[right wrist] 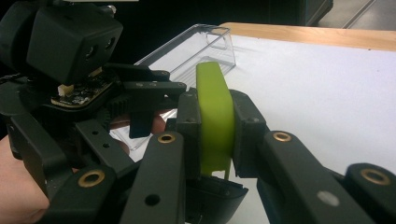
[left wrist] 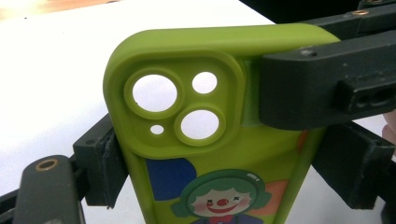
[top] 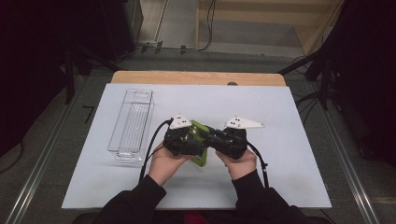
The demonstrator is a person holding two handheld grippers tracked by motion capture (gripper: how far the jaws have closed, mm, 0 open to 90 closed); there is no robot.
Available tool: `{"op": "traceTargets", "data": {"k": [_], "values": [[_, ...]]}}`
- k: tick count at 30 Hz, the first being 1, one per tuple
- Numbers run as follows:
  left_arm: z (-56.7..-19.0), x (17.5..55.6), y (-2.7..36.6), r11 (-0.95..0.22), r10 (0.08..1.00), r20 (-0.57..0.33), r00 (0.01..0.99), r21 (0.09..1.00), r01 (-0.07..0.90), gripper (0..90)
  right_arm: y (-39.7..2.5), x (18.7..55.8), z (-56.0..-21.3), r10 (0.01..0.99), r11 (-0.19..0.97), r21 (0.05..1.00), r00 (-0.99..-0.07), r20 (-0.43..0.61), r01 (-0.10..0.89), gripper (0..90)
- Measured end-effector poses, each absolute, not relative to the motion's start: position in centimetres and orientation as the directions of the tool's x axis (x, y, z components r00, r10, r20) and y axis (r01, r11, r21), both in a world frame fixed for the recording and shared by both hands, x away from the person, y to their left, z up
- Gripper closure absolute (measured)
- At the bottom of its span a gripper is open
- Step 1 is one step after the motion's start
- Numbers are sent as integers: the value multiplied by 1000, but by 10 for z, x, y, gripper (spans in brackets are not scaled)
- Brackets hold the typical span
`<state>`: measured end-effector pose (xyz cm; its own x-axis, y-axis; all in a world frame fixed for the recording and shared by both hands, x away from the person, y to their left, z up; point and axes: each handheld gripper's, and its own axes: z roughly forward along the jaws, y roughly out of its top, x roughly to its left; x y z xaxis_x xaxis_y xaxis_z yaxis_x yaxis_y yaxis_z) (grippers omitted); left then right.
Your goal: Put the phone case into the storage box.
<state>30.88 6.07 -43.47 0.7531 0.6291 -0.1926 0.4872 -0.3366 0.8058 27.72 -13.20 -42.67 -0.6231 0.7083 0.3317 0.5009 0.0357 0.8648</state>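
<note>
A lime-green phone case (top: 200, 160) is held above the white mat between both grippers. Its back (left wrist: 261, 154) shows camera cut-outs and a clown picture. My left gripper (left wrist: 224, 163) is shut on the case's two long sides, with one pad on each. My right gripper (right wrist: 215, 135) is shut on the case's thin edge (right wrist: 214, 93), pinching front and back near the camera corner; one of its fingers (left wrist: 317, 88) crosses the case's upper right. In the high view the left gripper (top: 194, 140) and right gripper (top: 212, 137) meet tip to tip at the table's middle.
A long clear plastic tray (top: 131, 123) lies on the mat's left side, also behind the case (right wrist: 196, 46). The white mat (top: 280, 116) covers a wooden table (top: 196, 77). A cable (top: 150, 149) trails from the left gripper toward the front edge.
</note>
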Motion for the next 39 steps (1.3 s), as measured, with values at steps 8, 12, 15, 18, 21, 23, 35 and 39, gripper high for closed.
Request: {"op": "traceTargets", "data": {"k": [8, 12, 15, 18, 21, 23, 35, 39], "values": [[-433, 308, 61, -339, 632, -180, 753, 810, 479, 165, -134, 278, -425, 690, 0, 864, -625, 365, 504, 674], [-433, 309, 61, -344, 639, -177, 749, 805, 484, 165, -138, 279, -422, 692, -3, 868, -626, 361, 497, 592], [-433, 310, 62, -350, 640, -176, 748, 800, 487, 165, -142, 279, -419, 688, -15, 872, -628, 364, 489, 537], [-434, 311, 62, -348, 644, -180, 744, 797, 494, 164, -145, 280, -416, 687, -15, 869, -626, 369, 495, 510], [-434, 311, 63, -346, 643, -188, 743, 794, 500, 164, -149, 281, -414, 693, -12, 878, -628, 353, 479, 463], [-434, 312, 64, -350, 646, -184, 741, 792, 501, 165, -152, 282, -413, 703, 0, 878, -624, 341, 479, 433], [-432, 313, 67, -354, 644, -185, 742, 788, 503, 164, -169, 291, -416, 721, 12, 856, -597, 351, 517, 335], [-431, 313, 68, -351, 642, -192, 742, 788, 507, 164, -174, 294, -419, 735, 33, 848, -587, 338, 530, 292]]}}
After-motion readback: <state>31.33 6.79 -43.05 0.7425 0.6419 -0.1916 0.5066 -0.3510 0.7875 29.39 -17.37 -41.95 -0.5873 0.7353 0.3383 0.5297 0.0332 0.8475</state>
